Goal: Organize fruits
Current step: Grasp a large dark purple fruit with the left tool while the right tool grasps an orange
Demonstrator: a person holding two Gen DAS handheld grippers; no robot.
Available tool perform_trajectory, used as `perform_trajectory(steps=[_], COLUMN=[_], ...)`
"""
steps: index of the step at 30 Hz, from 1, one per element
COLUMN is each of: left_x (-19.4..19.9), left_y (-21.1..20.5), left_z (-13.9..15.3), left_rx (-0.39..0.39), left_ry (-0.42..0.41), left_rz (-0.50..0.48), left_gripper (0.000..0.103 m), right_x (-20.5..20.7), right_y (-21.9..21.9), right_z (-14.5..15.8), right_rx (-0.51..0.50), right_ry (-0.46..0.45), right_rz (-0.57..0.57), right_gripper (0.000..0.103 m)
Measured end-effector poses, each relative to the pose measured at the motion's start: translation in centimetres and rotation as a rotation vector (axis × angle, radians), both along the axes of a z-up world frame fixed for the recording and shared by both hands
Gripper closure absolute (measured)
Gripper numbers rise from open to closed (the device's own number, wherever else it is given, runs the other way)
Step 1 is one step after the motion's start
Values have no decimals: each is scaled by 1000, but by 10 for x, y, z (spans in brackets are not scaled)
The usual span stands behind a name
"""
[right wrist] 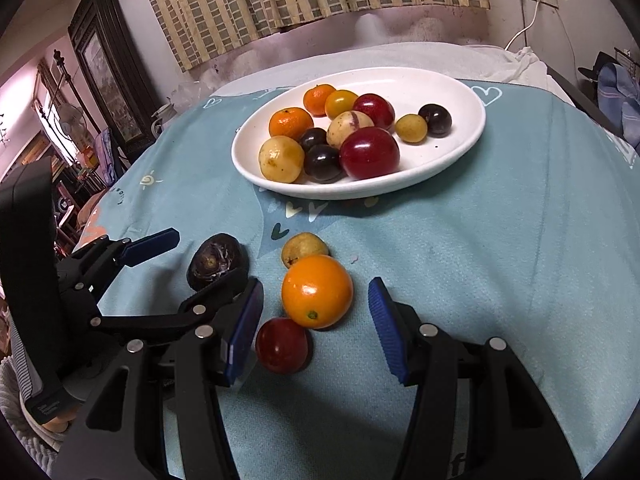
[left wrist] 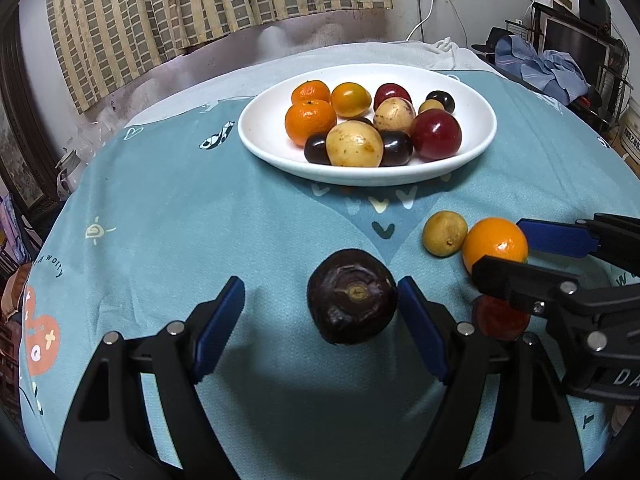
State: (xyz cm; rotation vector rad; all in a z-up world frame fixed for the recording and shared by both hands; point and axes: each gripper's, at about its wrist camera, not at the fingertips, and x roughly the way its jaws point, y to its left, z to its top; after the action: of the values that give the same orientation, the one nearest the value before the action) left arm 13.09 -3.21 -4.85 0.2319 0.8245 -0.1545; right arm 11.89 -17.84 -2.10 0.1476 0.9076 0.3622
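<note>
From the left wrist, the left gripper (left wrist: 322, 322) tilts down toward the blue tablecloth (left wrist: 200, 216), its blue pads spread wide. A dark purple fruit (left wrist: 353, 297) lies between them, touching or nearly touching the right pad and well clear of the left one, so nothing is grasped. At two o'clock from it the right gripper (left wrist: 524, 252) reaches in from the edge, straddling an orange (left wrist: 494, 243), with a small yellow-green fruit (left wrist: 445, 233) just beside the orange at nine o'clock. A red fruit (left wrist: 500, 318) shows partly under the right gripper's finger. The white plate (left wrist: 264, 136) of fruit sits at twelve o'clock.

From the right wrist, the right gripper (right wrist: 316, 320) also angles down, fingers released, the orange (right wrist: 317, 291) between the pads with a gap on either side. The red fruit (right wrist: 282, 345) lies at seven o'clock from the orange, touching it. The left gripper (right wrist: 200, 264) is at nine o'clock, around the purple fruit (right wrist: 216, 261).
</note>
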Motion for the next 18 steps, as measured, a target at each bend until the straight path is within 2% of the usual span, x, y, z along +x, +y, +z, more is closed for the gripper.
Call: perform_trajectory(steps=[7,14,16,17,18], left_x=[0,-1,-1,-1,0], left_y=[0,1,1,2,2], left_z=[0,-1,-1,-1,-2], left_rx=[2,3,-16,-39,-59], left_ry=[0,2,9,21,32], left_rz=[0,-12,-30,-51,-68], left_gripper=[23,23,38,55,58], right_x=[4,4,3,3,3], right_y=[2,1,0,0,-1], right_z=[-3,-5,-5,-5,-5], right_rx=[12,15,19,21,25], right_ry=[13,15,13,11,11], right_rz=[8,9,7,7,7], right_gripper=[54,65,66,66,66])
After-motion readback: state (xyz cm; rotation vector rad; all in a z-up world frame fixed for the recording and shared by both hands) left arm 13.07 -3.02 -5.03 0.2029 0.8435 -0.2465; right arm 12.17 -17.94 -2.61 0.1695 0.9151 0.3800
